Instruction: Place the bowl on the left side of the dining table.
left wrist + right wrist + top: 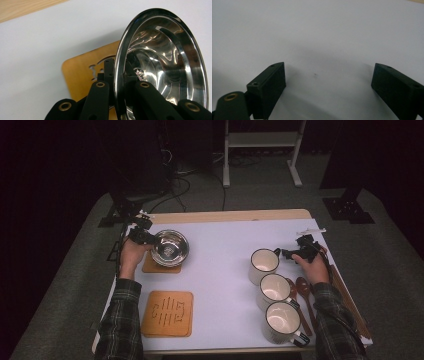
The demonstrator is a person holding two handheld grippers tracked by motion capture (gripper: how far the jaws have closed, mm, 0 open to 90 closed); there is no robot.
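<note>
— Over the far wooden coaster, what has the left hand-held gripper got?
— It pinches the steel bowl by the rim, one jaw inside, one outside, bowl tilted.
— And right of that bowl?
— Beside the mugs, the right hand-held gripper gapes wide, empty, above the white surface.

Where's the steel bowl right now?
High view: the bowl is at the table's far left, over the far coaster. The left gripper is clamped on its rim, with the near coaster below it in that view.
</note>
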